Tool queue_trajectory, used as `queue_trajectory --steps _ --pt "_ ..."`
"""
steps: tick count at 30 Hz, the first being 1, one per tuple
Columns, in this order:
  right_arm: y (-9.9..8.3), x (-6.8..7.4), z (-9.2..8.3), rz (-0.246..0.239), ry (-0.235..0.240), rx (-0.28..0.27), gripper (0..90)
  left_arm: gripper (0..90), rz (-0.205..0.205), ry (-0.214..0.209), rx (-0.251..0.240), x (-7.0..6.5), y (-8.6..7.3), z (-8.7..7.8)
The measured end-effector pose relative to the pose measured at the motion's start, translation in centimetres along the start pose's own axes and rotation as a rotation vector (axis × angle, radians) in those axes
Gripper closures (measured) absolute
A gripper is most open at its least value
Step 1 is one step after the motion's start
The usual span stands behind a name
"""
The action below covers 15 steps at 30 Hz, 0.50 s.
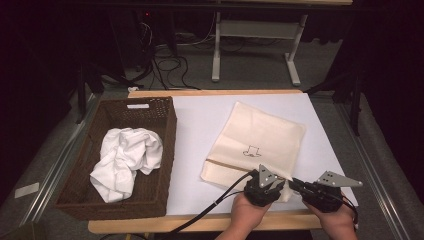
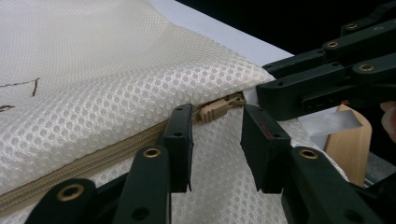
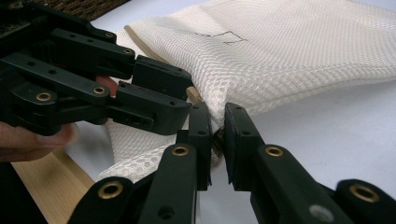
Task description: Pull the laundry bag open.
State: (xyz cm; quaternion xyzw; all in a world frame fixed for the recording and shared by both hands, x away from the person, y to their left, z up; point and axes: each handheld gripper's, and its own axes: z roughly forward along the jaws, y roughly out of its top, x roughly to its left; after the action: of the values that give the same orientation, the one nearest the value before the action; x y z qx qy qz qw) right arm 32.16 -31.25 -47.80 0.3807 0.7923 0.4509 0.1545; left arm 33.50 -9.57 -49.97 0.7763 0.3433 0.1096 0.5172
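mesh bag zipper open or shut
Shut, as far as shown: the zipper teeth run closed up to the pull tab at the mesh bag corner.

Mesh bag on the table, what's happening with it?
A person works the cream mesh laundry bag with two hand-held grippers. The right hand-held gripper is pinched shut on the bag's corner by the zipper end. The left hand-held gripper has its jaws apart around the tan zipper pull, not yet gripping it. White cloth sits in the wicker basket.

The laundry bag point(image 2: 116, 60) is cream honeycomb mesh cloth with a tan plastic zip pull point(image 2: 215, 108); the basket point(image 1: 165, 150) is dark woven wicker; the bench point(image 1: 200, 222) edge is pale smooth wood.
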Motion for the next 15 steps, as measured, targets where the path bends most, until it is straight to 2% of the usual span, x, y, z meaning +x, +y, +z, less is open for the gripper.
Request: queue_trajectory --steps 2,5,10,15 --pt "0.02 -0.05 -0.01 0.0 0.003 -0.004 83.3 75.5 0.004 -0.004 -0.008 0.02 0.05 -0.2" --pt "0.09 -0.02 0.05 -0.005 0.006 -0.008 83.3 78.9 0.012 -0.013 -0.01 -0.17 0.04 -0.33" --pt "0.11 0.04 0.1 -0.001 0.006 -0.007 83.3 83.6 0.017 -0.023 -0.022 -0.51 -0.01 -0.35" --pt "0.13 0.07 0.12 0.0 0.008 -0.01 83.3 82.4 0.008 -0.015 -0.023 -0.54 -0.21 0.05"
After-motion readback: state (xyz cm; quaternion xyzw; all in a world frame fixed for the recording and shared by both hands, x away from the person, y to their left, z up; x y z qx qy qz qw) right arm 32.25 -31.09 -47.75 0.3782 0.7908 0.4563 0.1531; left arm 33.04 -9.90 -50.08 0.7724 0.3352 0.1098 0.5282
